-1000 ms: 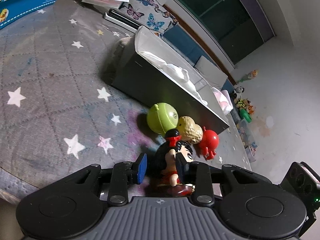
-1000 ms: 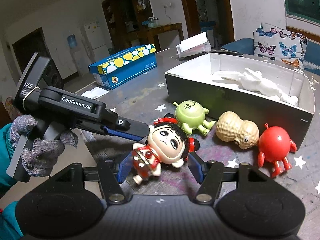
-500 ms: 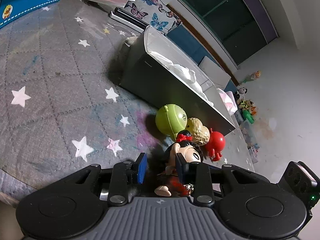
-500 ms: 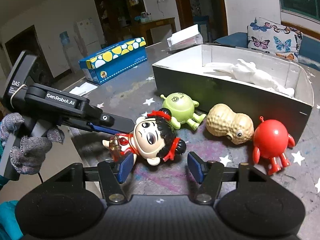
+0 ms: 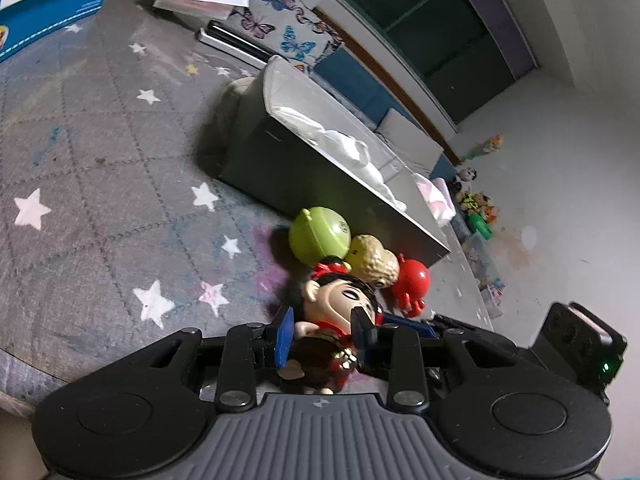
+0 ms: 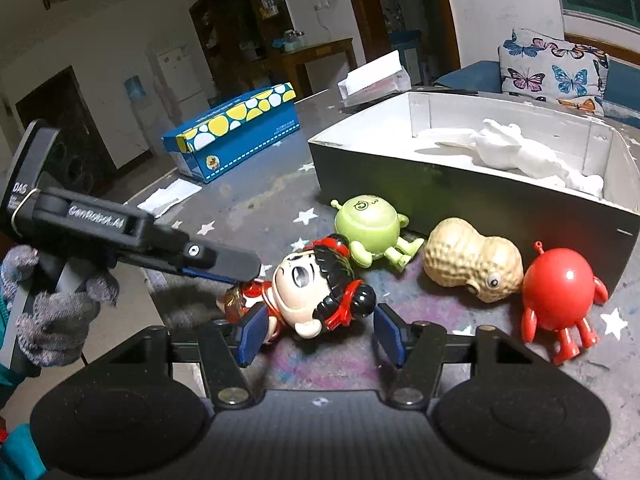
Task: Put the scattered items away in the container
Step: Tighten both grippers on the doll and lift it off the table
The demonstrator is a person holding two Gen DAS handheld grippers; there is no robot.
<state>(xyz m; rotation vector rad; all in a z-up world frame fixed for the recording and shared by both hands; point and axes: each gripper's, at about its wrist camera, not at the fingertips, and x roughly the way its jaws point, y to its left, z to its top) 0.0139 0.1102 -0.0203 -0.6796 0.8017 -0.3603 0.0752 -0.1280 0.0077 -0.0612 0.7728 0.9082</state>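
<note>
On the star-patterned worktop (image 6: 256, 196) in front of you, four toys lie outside the grey container (image 6: 472, 196): a doll (image 6: 316, 292), a green toy (image 6: 370, 226), a peanut toy (image 6: 472, 264) and a red toy (image 6: 560, 290), so by my judgement nearly all the tidying is left. Your left gripper (image 5: 322, 334) brackets the lying doll's body, its jaws having just widened, and whether the pads press I cannot tell. Your right gripper (image 6: 320, 334) stands open around the doll's head, its left pad at the doll's body, the right clear.

The left gripper (image 5: 322, 334) has just been opening, its fingers (image 5: 283, 335) flanking the doll (image 5: 340, 304).
</note>
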